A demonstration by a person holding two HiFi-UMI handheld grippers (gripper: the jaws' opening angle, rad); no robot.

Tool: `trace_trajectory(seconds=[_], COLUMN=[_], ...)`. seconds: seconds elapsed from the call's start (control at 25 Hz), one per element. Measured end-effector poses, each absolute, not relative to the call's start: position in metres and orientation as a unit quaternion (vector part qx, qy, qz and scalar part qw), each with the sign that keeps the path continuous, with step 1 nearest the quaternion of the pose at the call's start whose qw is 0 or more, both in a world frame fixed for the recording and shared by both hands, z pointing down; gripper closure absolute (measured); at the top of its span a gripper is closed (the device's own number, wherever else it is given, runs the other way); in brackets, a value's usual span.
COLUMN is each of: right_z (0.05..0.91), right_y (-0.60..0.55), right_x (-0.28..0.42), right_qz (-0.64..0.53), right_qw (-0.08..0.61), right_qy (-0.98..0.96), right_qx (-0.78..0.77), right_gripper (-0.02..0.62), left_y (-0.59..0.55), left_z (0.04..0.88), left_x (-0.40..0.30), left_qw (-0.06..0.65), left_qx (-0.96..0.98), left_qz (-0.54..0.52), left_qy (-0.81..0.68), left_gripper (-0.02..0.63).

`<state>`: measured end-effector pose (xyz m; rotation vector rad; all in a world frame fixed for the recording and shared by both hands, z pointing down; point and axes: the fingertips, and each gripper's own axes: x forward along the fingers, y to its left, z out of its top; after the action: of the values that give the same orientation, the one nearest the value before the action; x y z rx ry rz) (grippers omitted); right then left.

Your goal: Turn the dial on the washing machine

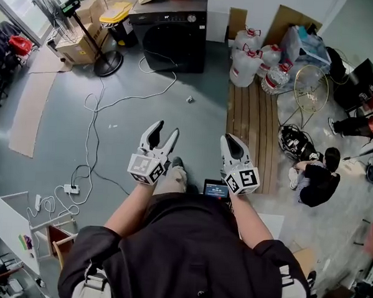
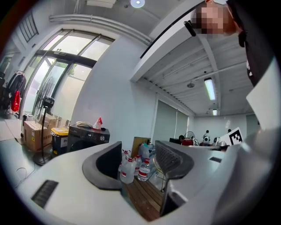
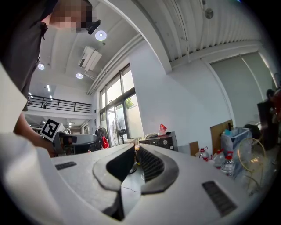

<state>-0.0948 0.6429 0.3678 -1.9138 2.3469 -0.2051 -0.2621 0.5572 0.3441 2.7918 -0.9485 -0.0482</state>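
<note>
The black washing machine (image 1: 171, 32) stands against the far wall, well ahead of both grippers, with its round dial (image 1: 191, 18) on the top panel. My left gripper (image 1: 164, 131) is held level at waist height, its jaws spread open with nothing between them. In the left gripper view the gripper (image 2: 138, 162) frames water bottles, and the machine (image 2: 88, 136) with its dial (image 2: 102, 138) lies off to the left. My right gripper (image 1: 230, 140) is shut and empty. Just past the right gripper (image 3: 135, 154), the right gripper view shows the machine (image 3: 160, 141) and its dial (image 3: 165, 142).
Large water bottles (image 1: 253, 58) and a wooden pallet (image 1: 253, 124) lie right of the machine. A fan stand (image 1: 107, 63) and cardboard boxes (image 1: 76, 46) sit to its left. White cables (image 1: 94, 128) trail over the grey floor. A person (image 1: 319, 177) crouches at the right.
</note>
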Motion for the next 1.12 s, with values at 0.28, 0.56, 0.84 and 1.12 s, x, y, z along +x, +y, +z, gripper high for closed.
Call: trace_trajectory(seconds=[0.28,0.56,0.84,1.12], right_z=[0.377,0.375,0.376,0.368], right_y=[0.616,0.551,0.472,0.410], right_x=[-0.079,-0.059,-0.055,-0.046], right_qz=[-0.073,-0.073,-0.082,-0.060], right_qw=[0.042,0.031,0.012,-0.018], right_qy=[0.762,0.755,0.753,0.745], right_qx=[-0.643,-0.651,-0.653,-0.664], right_gripper=[0.577,0.577,0.578,0.592], left_y=[0.524,0.454,0.377,0.308], left_z=[0.356,0.361,0.355,0.360], left_x=[-0.254,-0.234,-0.221,-0.219], left_qw=[0.109,0.112,0.075,0.086], left_qx=[0.942,0.945,0.957,0.957], left_qz=[-0.022,-0.023,-0.021,-0.036], left_qy=[-0.317,-0.307,-0.281,-0.273], left_gripper=[0.396,0.396,0.396,0.396])
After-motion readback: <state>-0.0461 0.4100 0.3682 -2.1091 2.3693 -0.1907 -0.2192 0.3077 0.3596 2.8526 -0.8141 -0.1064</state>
